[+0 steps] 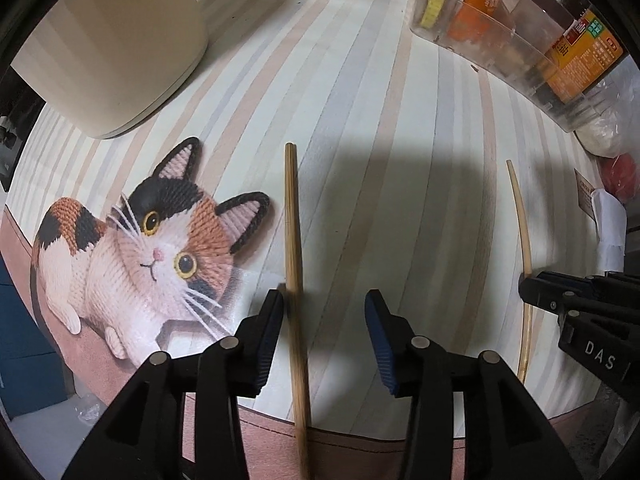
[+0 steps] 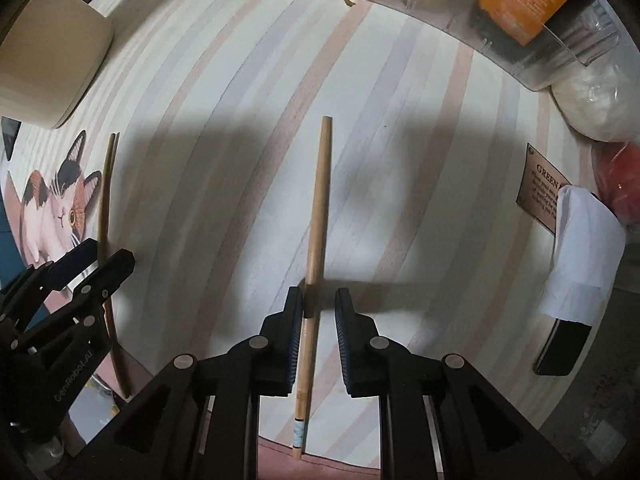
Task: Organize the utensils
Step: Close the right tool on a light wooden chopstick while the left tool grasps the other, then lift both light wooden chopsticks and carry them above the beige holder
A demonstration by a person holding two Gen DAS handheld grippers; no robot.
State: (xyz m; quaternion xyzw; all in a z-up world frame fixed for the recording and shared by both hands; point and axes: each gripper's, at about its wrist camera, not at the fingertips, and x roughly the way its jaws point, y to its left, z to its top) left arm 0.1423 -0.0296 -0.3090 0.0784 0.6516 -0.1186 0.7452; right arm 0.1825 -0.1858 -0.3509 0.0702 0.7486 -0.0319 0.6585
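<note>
A pair of dark brown chopsticks (image 1: 294, 240) lies lengthwise on the striped table mat (image 1: 360, 100). My left gripper (image 1: 324, 300) points down over them and is open. The chopsticks run just inside its left pad, with a wide gap to the right pad. In the right wrist view a single pale chopstick (image 2: 318, 208) lies on the mat between the jaws of my right gripper (image 2: 319, 294). Those jaws stand narrowly apart, and a gap shows between the stick and the right pad. Each gripper appears at the edge of the other's view, the right gripper (image 1: 528, 288) and the left gripper (image 2: 110, 254).
A cream round pot (image 1: 120, 40) stands at the far left. A clear bin of sauce bottles (image 1: 500, 40) runs along the far right. A cat picture (image 1: 140, 248) is printed on the mat. A white bag (image 2: 592, 100), a red object (image 2: 616, 176) and a paper-wrapped black item (image 2: 580, 260) sit at the right.
</note>
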